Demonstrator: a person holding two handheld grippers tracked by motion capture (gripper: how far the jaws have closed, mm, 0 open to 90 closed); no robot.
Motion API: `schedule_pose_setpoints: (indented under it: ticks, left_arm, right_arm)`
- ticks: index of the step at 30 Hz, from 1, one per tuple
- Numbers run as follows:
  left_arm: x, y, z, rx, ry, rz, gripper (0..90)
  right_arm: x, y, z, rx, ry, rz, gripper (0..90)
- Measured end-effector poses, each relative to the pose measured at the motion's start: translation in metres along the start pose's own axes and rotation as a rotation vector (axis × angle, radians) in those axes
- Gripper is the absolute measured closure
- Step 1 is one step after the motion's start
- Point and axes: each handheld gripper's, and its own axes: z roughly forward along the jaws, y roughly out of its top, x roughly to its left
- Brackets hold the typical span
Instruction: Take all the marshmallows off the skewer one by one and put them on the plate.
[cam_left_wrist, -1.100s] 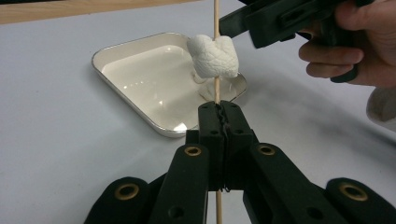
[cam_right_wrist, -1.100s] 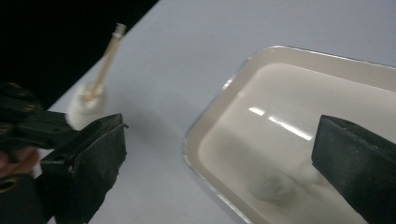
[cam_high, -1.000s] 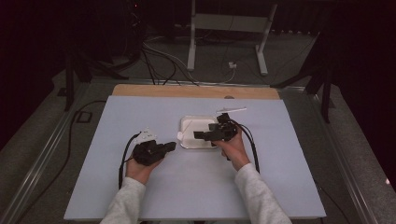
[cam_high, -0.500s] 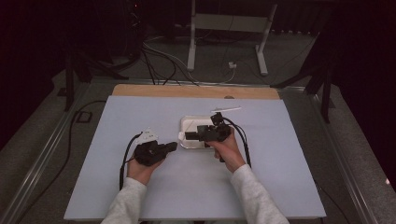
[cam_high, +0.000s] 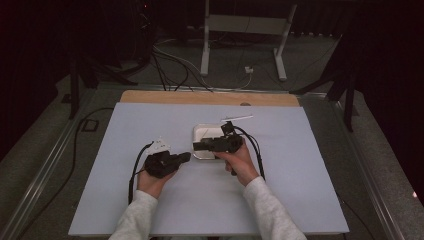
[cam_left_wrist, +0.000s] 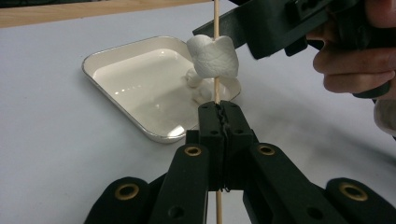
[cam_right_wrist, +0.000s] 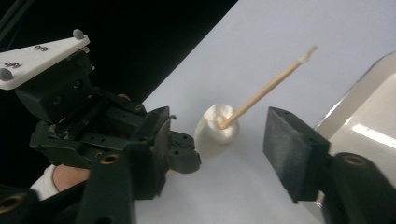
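Observation:
My left gripper (cam_left_wrist: 219, 112) is shut on a thin wooden skewer (cam_left_wrist: 216, 18) that stands upright, with a white marshmallow (cam_left_wrist: 213, 56) threaded on it just above the jaws. My right gripper (cam_right_wrist: 219, 122) has come in from the right; its jaws have just been closing and stand on either side of the marshmallow (cam_right_wrist: 217, 128) without pressing on it. In the high view the left gripper (cam_high: 187, 157) and the right gripper (cam_high: 197, 146) meet at the near left corner of a white tray (cam_high: 202, 131). A few more marshmallows (cam_left_wrist: 196, 84) lie in the tray (cam_left_wrist: 116, 107).
A thin pale stick (cam_high: 237, 119) lies on the white table cover beyond the tray. A wooden strip (cam_high: 210, 97) runs along the table's far edge. Cables and a metal stand (cam_high: 245, 25) are on the floor behind. Each gripper trails a black cable.
My right gripper has moved left, off the tray's middle and up to the skewer in my left gripper, and its jaws have narrowed. The left hand has stayed put.

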Motion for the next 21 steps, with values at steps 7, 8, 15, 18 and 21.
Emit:
schedule_pose_setpoints:
  ticks: [7,8,15,18,21]
  left_arm:
    - [-0.002,0.000,0.000,-0.010,-0.008,-0.002,90.0]
    - [-0.002,0.001,0.000,-0.012,-0.008,-0.001,90.0]
    - [-0.001,0.001,-0.001,-0.018,-0.011,0.002,90.0]
    - [-0.002,0.001,0.000,-0.016,-0.010,0.004,90.0]
    - [-0.003,0.000,0.001,-0.018,-0.008,0.010,90.0]
  right_arm:
    - [-0.001,-0.003,0.008,0.021,0.017,0.021,50.0]
    - [-0.001,-0.003,0.009,0.025,0.023,0.028,52.7]
    - [-0.004,-0.004,0.013,0.024,0.073,0.081,68.3]
    - [-0.005,-0.004,0.013,0.034,0.074,0.091,70.5]
    - [-0.005,-0.004,0.012,0.043,0.071,0.092,73.5]
